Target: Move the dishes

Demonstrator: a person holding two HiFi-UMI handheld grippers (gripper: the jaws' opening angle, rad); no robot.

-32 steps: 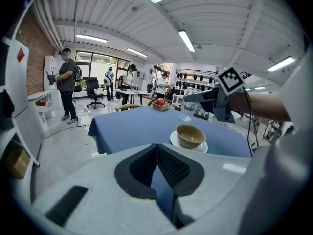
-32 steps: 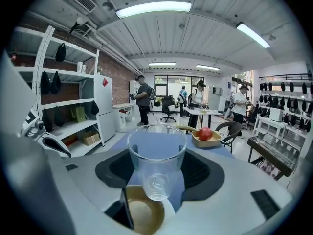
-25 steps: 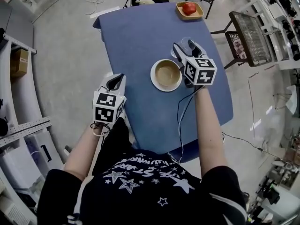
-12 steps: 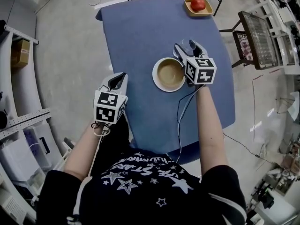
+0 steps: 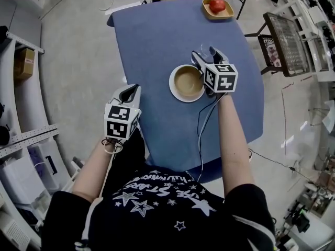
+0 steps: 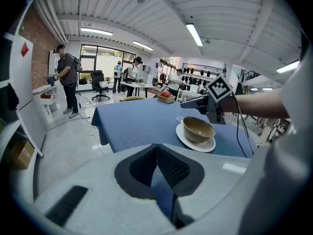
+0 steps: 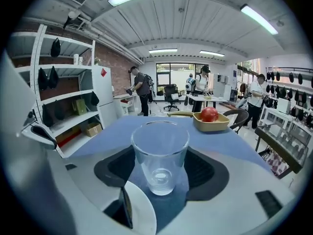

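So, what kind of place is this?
Probably a lab or workshop, not a home: white shelving along a brick wall, a bare concrete floor, and several people standing beyond the blue table.

Left gripper (image 5: 129,90) jaws together, right gripper (image 5: 205,55) apart

Bowl (image 5: 187,81) just beside glass (image 7: 160,155); open table (image 5: 157,35) beyond.

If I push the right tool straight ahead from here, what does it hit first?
The clear glass. It stands upright between the open jaws of the right tool, apparently with a small gap on each side.
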